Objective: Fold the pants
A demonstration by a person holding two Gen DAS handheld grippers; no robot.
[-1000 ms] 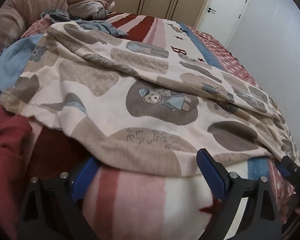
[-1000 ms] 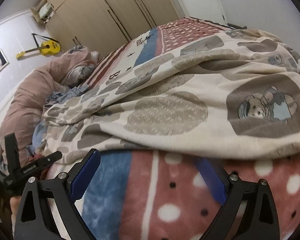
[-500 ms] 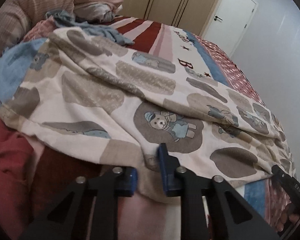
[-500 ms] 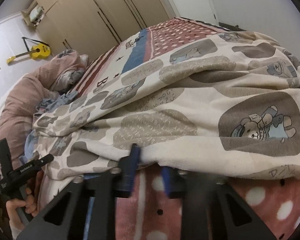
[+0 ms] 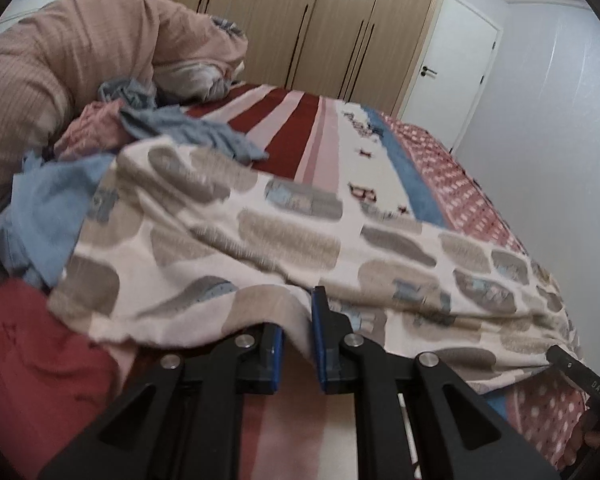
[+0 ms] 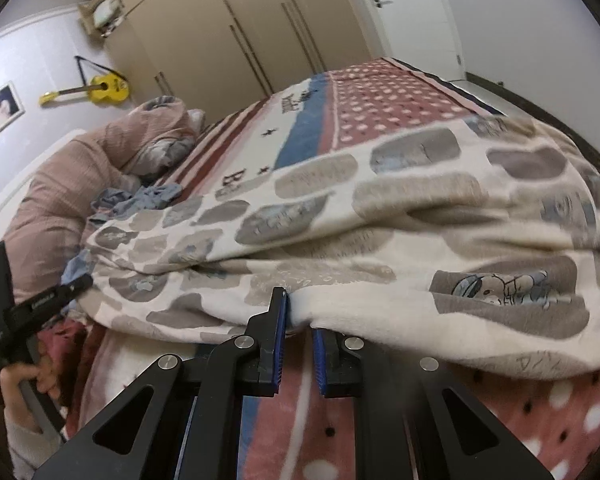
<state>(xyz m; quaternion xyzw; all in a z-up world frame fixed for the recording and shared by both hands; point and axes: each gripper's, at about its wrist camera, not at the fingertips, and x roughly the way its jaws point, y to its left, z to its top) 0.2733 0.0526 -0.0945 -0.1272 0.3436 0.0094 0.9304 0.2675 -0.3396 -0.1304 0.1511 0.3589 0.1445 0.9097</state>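
Note:
The pants [image 5: 260,248] are cream with grey and beige patches and bear prints. They lie spread across the near end of the bed. My left gripper [image 5: 298,332] is shut on their near hem and lifts it a little. My right gripper [image 6: 298,332] is shut on the near hem of the pants [image 6: 380,240] further to the right. The left gripper also shows at the left edge of the right wrist view [image 6: 40,304]. Part of the right gripper shows at the lower right of the left wrist view [image 5: 588,380].
The bed has a striped and dotted blanket [image 5: 300,128]. A pink duvet [image 5: 60,80], blue clothes [image 5: 48,208] and a red garment [image 5: 32,352] are heaped at the left. Wardrobes [image 5: 300,20], a door [image 5: 452,60] and a wall-hung yellow guitar [image 6: 100,88] stand beyond.
Both grippers went from wide open to shut on the near hem of the pants. Both have since risen, lifting the hem off the blanket.

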